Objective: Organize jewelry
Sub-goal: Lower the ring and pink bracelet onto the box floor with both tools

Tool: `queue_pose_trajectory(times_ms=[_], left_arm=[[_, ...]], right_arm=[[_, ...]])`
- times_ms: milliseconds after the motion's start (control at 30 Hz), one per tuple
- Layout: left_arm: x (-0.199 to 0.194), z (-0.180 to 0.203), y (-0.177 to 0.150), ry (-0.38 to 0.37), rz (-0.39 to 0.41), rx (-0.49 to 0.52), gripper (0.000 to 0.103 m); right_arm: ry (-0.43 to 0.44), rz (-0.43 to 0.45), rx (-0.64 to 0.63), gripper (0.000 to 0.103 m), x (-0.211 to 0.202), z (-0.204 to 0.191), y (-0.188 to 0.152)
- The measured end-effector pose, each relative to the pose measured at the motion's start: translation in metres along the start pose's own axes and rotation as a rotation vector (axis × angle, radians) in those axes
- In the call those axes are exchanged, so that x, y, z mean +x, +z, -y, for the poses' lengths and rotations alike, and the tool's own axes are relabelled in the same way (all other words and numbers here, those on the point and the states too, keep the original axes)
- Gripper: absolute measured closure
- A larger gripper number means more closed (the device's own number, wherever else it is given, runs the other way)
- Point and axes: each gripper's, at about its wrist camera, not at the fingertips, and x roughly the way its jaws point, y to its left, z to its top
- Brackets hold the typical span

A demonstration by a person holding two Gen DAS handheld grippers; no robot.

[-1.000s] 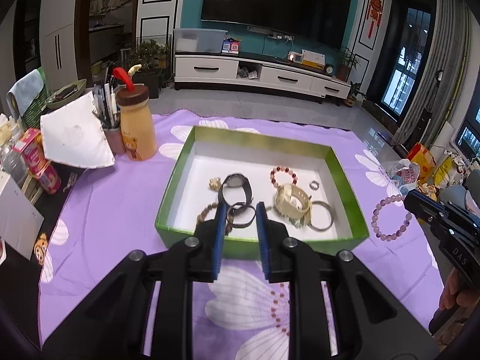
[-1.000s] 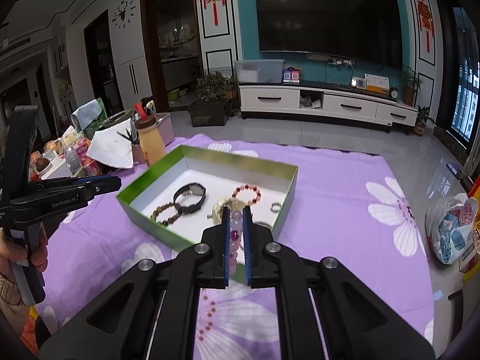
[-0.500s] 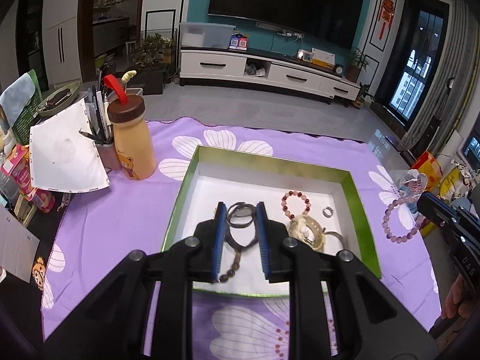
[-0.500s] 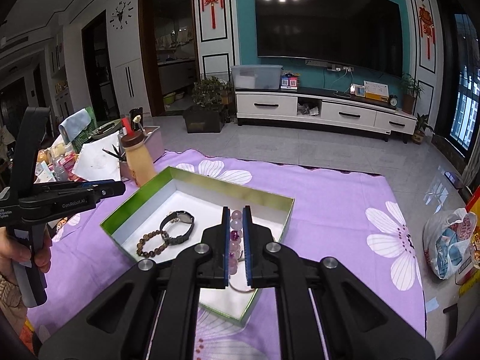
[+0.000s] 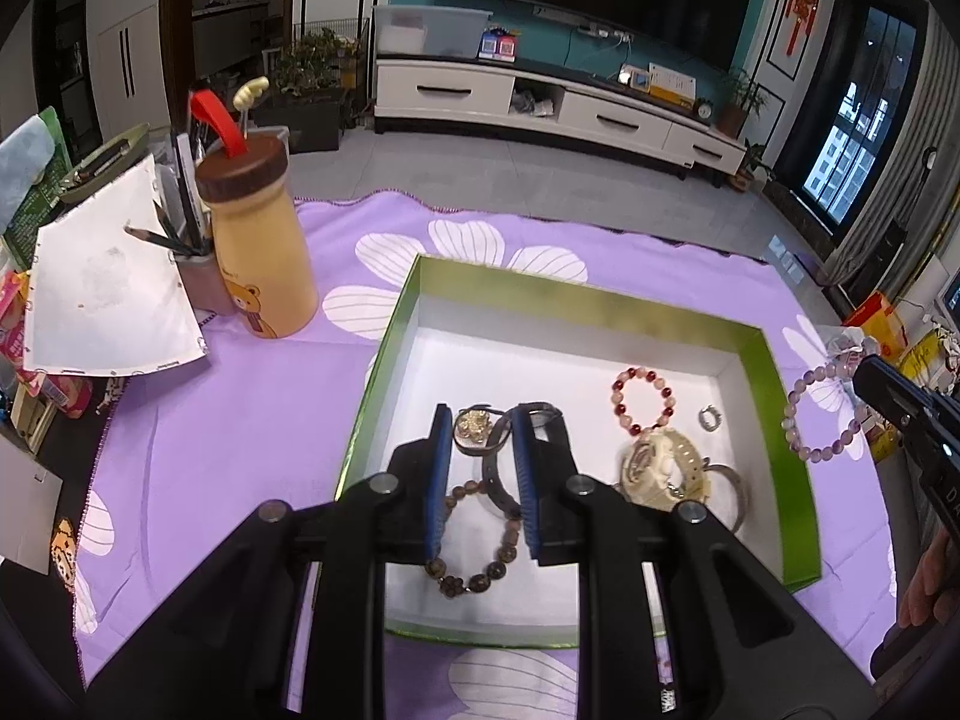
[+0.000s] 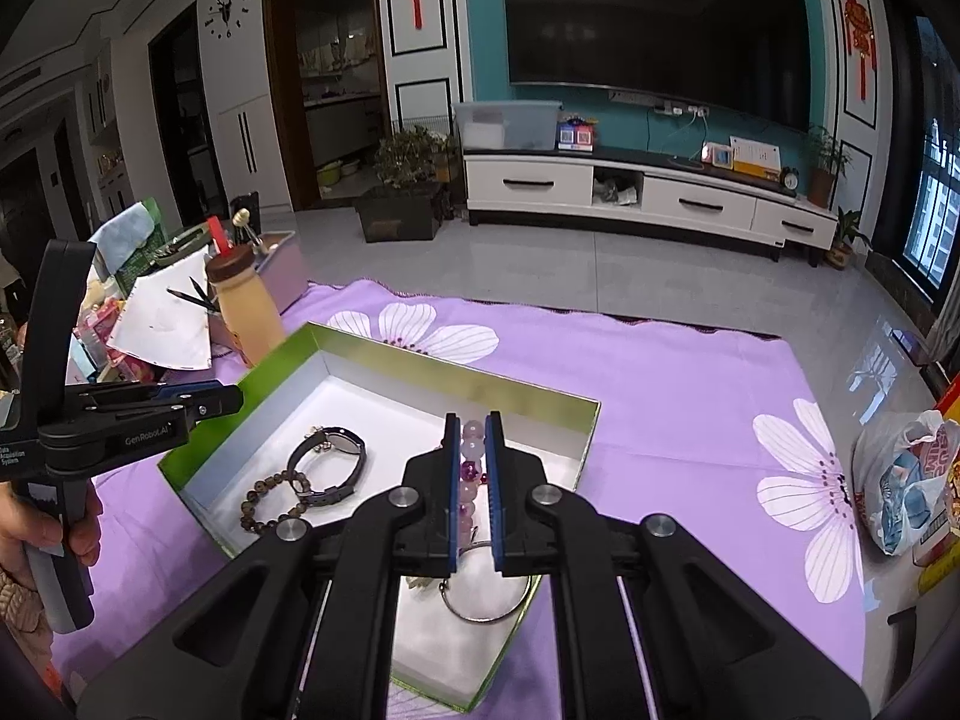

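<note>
A green box with a white floor holds jewelry: a black watch, a brown bead bracelet, a red bead bracelet, a small ring, a cream watch and a metal bangle. My left gripper is open and empty above the box's near left part. My right gripper is shut on a pale purple bead bracelet, which also shows hanging at the right in the left wrist view, over the box's right side.
The box sits on a purple flowered cloth. A tan bottle with a brown lid, a pen cup and a white sheet stand at the left. A plastic bag lies at the right.
Both grippers have moved forward over the box. The right gripper still holds the purple bracelet; the left stays open and empty.
</note>
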Motion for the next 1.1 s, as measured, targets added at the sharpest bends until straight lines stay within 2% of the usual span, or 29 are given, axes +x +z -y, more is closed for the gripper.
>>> queue_pose_trajectory(times_ms=[533,1100], left_arm=[[0.04,0.002,-0.004,0.042,-0.065,0.028,0.083],[0.055,0.005,-0.009,0.073,-0.103,0.061,0.083]], right_arm=[[-0.018,-0.099,0.013,0.095,0.05,0.01,-0.007],[-0.043,-0.181,0.008,0.095,0.077,0.012,-0.016]])
